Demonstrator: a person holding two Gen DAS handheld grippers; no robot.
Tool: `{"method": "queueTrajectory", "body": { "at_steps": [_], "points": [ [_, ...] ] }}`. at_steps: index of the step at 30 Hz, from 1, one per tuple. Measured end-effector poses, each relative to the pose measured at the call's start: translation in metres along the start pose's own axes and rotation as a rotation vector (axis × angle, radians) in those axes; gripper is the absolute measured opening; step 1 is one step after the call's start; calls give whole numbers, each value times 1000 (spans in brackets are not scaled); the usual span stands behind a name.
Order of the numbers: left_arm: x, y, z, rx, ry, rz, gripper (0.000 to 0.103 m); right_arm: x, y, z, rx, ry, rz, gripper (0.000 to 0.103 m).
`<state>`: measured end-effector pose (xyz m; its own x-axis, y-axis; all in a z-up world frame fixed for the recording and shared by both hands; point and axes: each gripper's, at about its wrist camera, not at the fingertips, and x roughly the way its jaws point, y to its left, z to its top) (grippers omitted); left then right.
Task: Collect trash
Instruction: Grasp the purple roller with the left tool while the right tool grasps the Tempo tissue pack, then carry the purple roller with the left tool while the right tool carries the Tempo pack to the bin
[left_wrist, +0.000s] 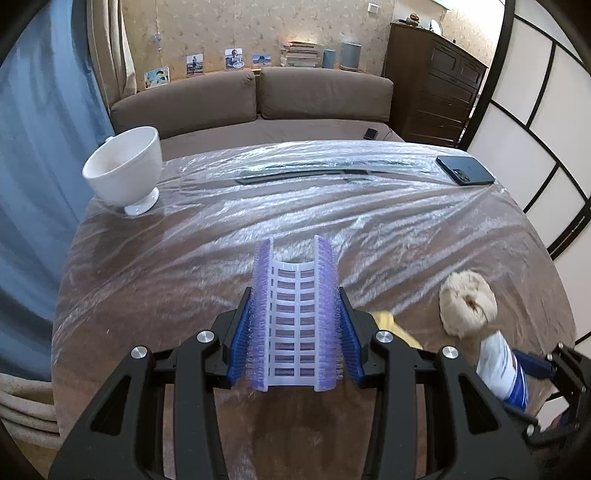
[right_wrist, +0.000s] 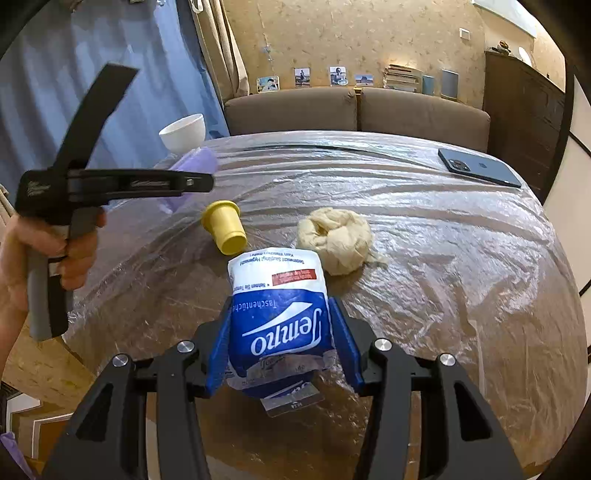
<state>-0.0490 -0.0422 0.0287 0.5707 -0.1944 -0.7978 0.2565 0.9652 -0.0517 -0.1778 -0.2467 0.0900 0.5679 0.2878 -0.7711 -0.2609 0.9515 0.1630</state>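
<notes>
The right gripper (right_wrist: 279, 332) is clenched on a blue-and-white Tempo tissue packet (right_wrist: 279, 314), its blue fingers (right_wrist: 218, 354) pressed against both sides of the pack, which is held just above the near part of the plastic-covered table (right_wrist: 443, 258). Just beyond the packet lie a crumpled beige paper wad (right_wrist: 338, 240) and, to its left, a yellow cap (right_wrist: 223, 230) tipped on its side — the two sit near each other but apart. The left gripper (left_wrist: 294, 317) is grasping a purple-bristled white brush (left_wrist: 294, 325) lengthwise between its jaws, above the table's middle; in the right wrist view the person's left hand (right_wrist: 48, 254) is seen gripping its handle. A white footed bowl (left_wrist: 125, 170) stands at the far left corner, and a dark blue phone (left_wrist: 464, 170) lies face down at the far right, well apart from the trash.
</notes>
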Motion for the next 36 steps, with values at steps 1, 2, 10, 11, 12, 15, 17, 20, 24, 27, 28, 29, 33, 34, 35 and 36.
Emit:
{"method": "queueTrajectory", "body": {
  "at_steps": [1, 2, 10, 11, 12, 15, 17, 20, 24, 27, 28, 29, 33, 34, 35, 36],
  "points": [
    [-2, 0, -3, 1, -1, 0, 44, 1, 2, 0, 1, 1, -3, 49],
    [-5, -1, -6, 2, -3, 1, 44, 1, 1, 0, 2, 1, -5, 49],
    [-24, -10, -34, -16, 0, -11, 44, -4, -3, -3, 23, 3, -1, 49],
    [-26, -11, -37, -20, 1, -13, 44, -5, -3, -3, 23, 2, -2, 49],
    [-27, -12, -41, -25, 3, -14, 44, -6, -3, -3, 24, 1, -1, 49],
    [-32, -14, -51, -32, 8, -16, 44, -10, -2, -6, 22, -2, 2, 49],
    [-35, -17, -58, -36, 8, -15, 44, -13, -1, -8, 19, -2, 2, 49],
    [-42, -19, -67, -44, 9, -22, 44, -16, 0, -10, 16, -3, 5, 49],
    [-49, -23, -79, -45, 13, -26, 44, -23, 1, -13, 18, -7, 9, 49],
    [-54, -25, -88, -45, 16, -26, 44, -27, 1, -15, 17, -9, 12, 49],
    [-55, -26, -89, -46, 17, -27, 44, -28, 2, -15, 16, -10, 13, 49],
    [-57, -27, -91, -46, 18, -27, 44, -30, 2, -16, 13, -11, 16, 49],
    [-63, -30, -100, -38, 19, -22, 44, -38, 5, -19, 6, -16, 24, 49],
    [-65, -30, -102, -37, 20, -24, 44, -39, 5, -19, 4, -16, 27, 49],
    [-66, -30, -103, -37, 20, -27, 44, -41, 6, -20, 3, -17, 30, 49],
    [-67, -31, -105, -37, 21, -30, 44, -43, 7, -21, 2, -17, 32, 49]
  ]
}}
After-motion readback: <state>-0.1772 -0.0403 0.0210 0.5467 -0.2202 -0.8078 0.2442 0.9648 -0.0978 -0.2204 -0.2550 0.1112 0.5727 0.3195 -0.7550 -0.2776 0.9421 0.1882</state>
